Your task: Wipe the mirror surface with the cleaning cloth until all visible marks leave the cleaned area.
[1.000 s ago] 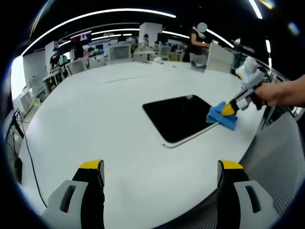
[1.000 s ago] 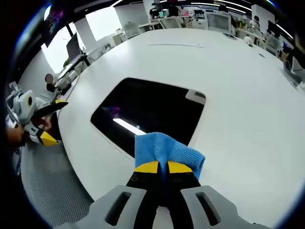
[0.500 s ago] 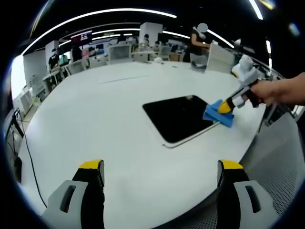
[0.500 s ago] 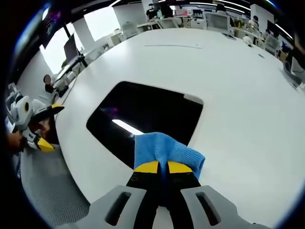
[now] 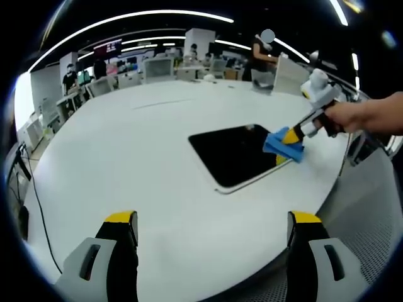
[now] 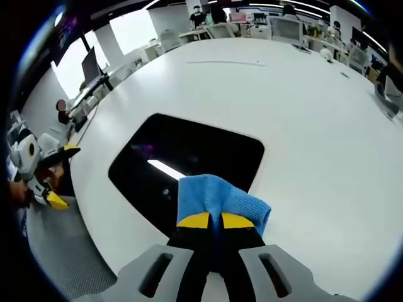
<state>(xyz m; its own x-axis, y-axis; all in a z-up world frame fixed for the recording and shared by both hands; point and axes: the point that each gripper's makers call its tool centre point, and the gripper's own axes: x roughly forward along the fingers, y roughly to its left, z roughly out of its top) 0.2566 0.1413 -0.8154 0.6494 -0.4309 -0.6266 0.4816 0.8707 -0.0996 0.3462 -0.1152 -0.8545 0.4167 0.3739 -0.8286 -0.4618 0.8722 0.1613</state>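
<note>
While the blue cleaning cloth (image 6: 217, 200) is clamped in the right tool (image 6: 210, 221), wiping of the dark mirror (image 5: 236, 154) is judged underway near the desk (image 5: 126, 157) edge. The left tool (image 5: 211, 220) is held released, gripping nothing. Next, a stroke across the unwiped glass is called for.

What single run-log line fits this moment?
stage: wiping | right gripper: shut on cloth | cloth: over mirror edge | left gripper: open, idle above table

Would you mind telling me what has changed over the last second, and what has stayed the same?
The right gripper has carried the blue cloth from the mirror's edge further onto the glass. It stays shut on the cloth. The left gripper stays open, hovering over the white table; the mirror has not moved.
</note>
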